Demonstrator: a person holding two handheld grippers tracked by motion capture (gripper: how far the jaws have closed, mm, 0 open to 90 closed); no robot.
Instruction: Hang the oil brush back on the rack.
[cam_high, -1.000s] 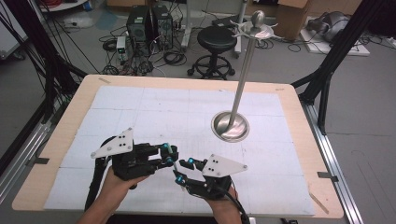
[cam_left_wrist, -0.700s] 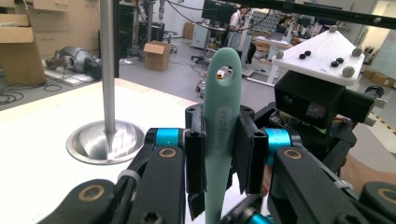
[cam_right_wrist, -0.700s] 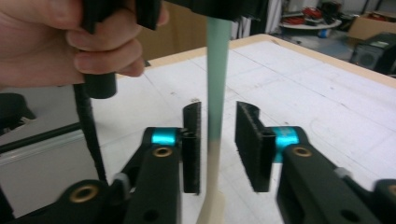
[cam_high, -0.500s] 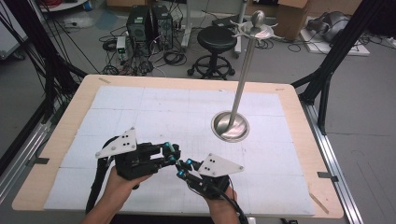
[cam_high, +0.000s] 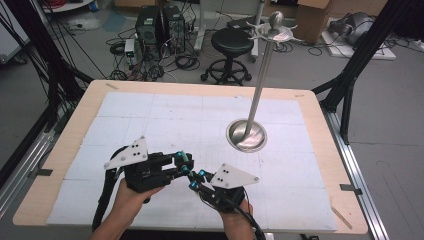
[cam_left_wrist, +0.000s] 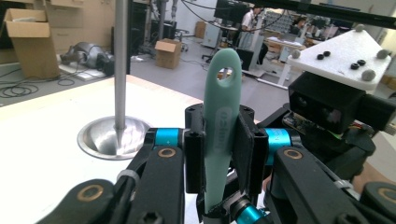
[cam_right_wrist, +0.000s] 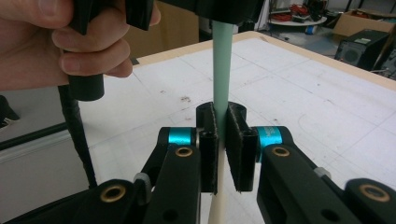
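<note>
A mint-green utensil handle (cam_left_wrist: 222, 116) with a hole at its end stands between the jaws of my left gripper (cam_left_wrist: 219, 135). Those jaws have just been opening and now sit loosely around the handle. My right gripper (cam_right_wrist: 221, 126) is shut on the same utensil (cam_right_wrist: 222, 70) farther down, where green gives way to cream. In the high view the left gripper (cam_high: 184, 162) and right gripper (cam_high: 196, 179) meet tip to tip near the table's front edge.
A tall metal stand (cam_high: 246, 135) with a round base rises right of the table's middle; its base (cam_left_wrist: 112, 137) lies beyond the left gripper. White gridded sheets cover the wooden table (cam_high: 65, 145). A stool and cables lie on the floor behind.
</note>
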